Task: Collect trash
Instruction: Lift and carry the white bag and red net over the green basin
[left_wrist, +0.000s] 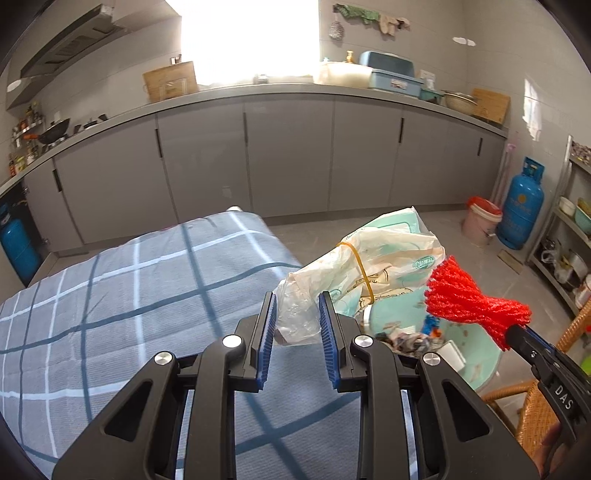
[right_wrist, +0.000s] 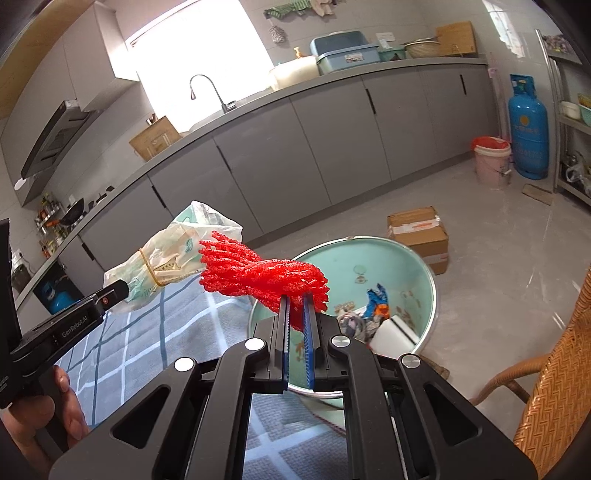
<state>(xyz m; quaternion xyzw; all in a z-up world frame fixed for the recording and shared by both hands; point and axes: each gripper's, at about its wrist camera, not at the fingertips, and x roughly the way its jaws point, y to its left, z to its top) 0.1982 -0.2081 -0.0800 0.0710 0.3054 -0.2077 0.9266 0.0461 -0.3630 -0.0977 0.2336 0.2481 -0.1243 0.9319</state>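
Observation:
My left gripper (left_wrist: 298, 299) is shut on the neck of a crumpled plastic bag (left_wrist: 369, 258) bound with a yellow rubber band, and holds it up past the table's edge. To its right, my right gripper (right_wrist: 296, 299) is shut on a bundle of red foam netting (right_wrist: 258, 273), which hangs over a mint-green basin (right_wrist: 406, 269) on the floor. Several scraps and a white block lie in that basin (left_wrist: 476, 354). In the right wrist view the bag (right_wrist: 177, 251) and the left gripper (right_wrist: 122, 286) sit just left of the netting. The netting (left_wrist: 469, 299) also shows in the left wrist view.
A table under a blue plaid cloth (left_wrist: 129, 295) lies below and left of both grippers. A cardboard box (right_wrist: 417, 232) stands behind the basin, a wicker chair (right_wrist: 554, 387) at its right. A pink bucket (right_wrist: 491, 158) and a blue gas cylinder (right_wrist: 526, 125) stand by the grey cabinets.

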